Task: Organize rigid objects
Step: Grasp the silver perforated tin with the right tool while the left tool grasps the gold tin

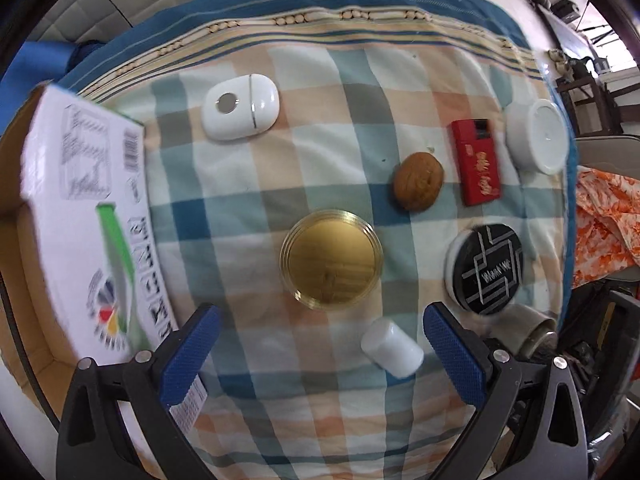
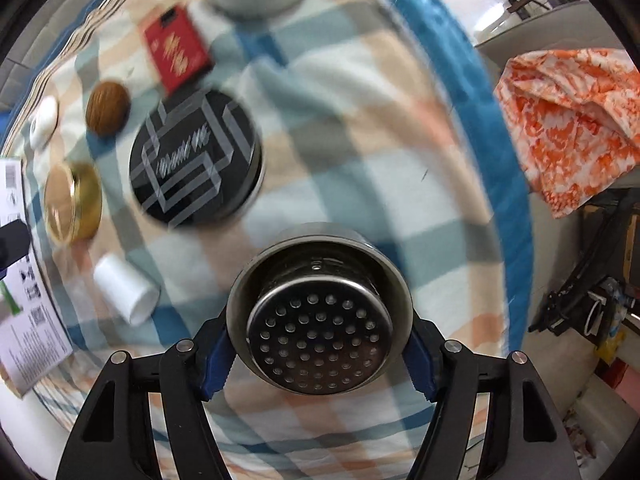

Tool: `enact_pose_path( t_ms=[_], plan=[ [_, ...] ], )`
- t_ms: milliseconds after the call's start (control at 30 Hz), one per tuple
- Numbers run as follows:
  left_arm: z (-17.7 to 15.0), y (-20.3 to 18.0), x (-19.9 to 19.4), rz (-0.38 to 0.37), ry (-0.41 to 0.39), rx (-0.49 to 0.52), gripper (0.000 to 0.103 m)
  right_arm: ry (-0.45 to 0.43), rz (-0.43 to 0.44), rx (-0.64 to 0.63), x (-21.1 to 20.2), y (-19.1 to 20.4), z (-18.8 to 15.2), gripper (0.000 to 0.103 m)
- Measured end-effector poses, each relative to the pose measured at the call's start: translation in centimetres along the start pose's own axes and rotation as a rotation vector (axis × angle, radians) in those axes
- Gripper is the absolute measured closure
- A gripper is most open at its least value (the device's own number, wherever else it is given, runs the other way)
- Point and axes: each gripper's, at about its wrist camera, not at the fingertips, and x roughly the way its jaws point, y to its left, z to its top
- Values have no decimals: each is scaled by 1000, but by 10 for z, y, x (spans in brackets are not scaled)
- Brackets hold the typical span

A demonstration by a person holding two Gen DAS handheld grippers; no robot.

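Note:
Several small objects lie on a checked cloth (image 1: 248, 184). In the left wrist view, my left gripper (image 1: 322, 344) hangs open over the cloth. A white cylinder (image 1: 392, 348) lies on its side between the fingers, nearer the right pad and touching neither. Just beyond sit a gold round tin (image 1: 332, 258), a walnut (image 1: 418, 176), a red box (image 1: 478, 162) and a black round tin (image 1: 486, 268). In the right wrist view, my right gripper (image 2: 320, 360) has both blue pads against the sides of a metal strainer cup (image 2: 320, 316), which stands on the cloth.
An open cardboard box with a printed white flap (image 1: 80, 200) borders the cloth on the left. A white oval case (image 1: 240, 106) and a white round jar (image 1: 538, 136) lie at the far side. An orange patterned cloth (image 2: 572, 120) lies beyond the right edge.

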Motion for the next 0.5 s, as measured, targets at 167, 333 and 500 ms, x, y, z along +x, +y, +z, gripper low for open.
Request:
enact_pose_path(
  t_ms=[167,333,500],
  plan=[
    [23,-2,37,14,62,15,0,23,-8,-7,5,4,22,30],
    [30,4,65,2,83,15,33,51,-23,-10,6,8,39,30],
    [30,-10,74,38,76,48,25,56,-25,-2,10,8,41,29]
  ],
)
